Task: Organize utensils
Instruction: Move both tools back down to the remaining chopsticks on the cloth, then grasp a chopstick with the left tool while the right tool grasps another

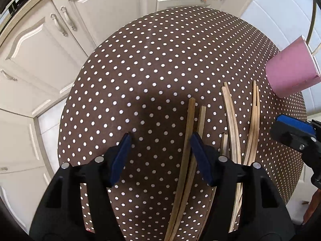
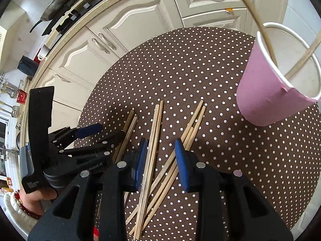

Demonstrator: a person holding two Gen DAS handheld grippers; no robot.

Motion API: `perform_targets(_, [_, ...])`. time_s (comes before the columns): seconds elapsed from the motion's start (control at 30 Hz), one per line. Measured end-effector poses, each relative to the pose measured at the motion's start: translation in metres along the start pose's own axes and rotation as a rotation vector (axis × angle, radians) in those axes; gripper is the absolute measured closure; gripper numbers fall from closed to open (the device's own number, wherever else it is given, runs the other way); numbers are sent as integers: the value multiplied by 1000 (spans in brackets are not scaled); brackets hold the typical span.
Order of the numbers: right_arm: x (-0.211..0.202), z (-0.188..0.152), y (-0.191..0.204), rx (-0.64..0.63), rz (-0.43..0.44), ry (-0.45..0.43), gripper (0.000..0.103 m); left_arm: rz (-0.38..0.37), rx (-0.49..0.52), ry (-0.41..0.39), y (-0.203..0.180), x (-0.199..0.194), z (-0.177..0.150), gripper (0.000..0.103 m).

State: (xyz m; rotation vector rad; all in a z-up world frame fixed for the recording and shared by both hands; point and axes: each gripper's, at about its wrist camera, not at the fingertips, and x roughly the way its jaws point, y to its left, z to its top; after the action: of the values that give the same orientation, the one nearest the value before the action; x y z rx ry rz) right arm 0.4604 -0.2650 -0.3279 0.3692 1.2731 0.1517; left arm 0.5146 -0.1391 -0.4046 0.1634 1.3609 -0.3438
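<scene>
Wooden chopsticks (image 2: 154, 140) lie in loose pairs on the near part of the brown polka-dot table (image 2: 220, 160). A pink paper cup (image 2: 266, 92), far right, holds two chopsticks. The right gripper (image 2: 160, 160) hovers above the pairs, fingers spread, holding nothing. The left gripper (image 1: 160, 152), also spread and unloaded, hovers left of it.
</scene>
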Motion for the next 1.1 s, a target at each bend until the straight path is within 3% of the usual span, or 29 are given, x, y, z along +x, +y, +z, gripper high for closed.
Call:
perform_targets(0.17, [6,4,3,0,19,15,76,59,83,10,-10,5,4,45])
perform_targets(0.43, [18,8,16,-10,54,48,76,67,44,-21,-3,-4,-2,87])
perform_targets(0.5, [22,9,21,-18,63,59,76,49,20,-15,8,-6,-5,92])
perform_targets(0.67, [35,11,42,-56,86,96,76,4,-63,-12,35,-10,-15,97])
perform_targets(0.93, [65,14,81,-132,81,163,76,-29,-186,-47,68,-29,-34,98])
perform_targets(1.1, [85,13,95,-169,36,221,87,-29,-217,-70,73,-43,-42,98])
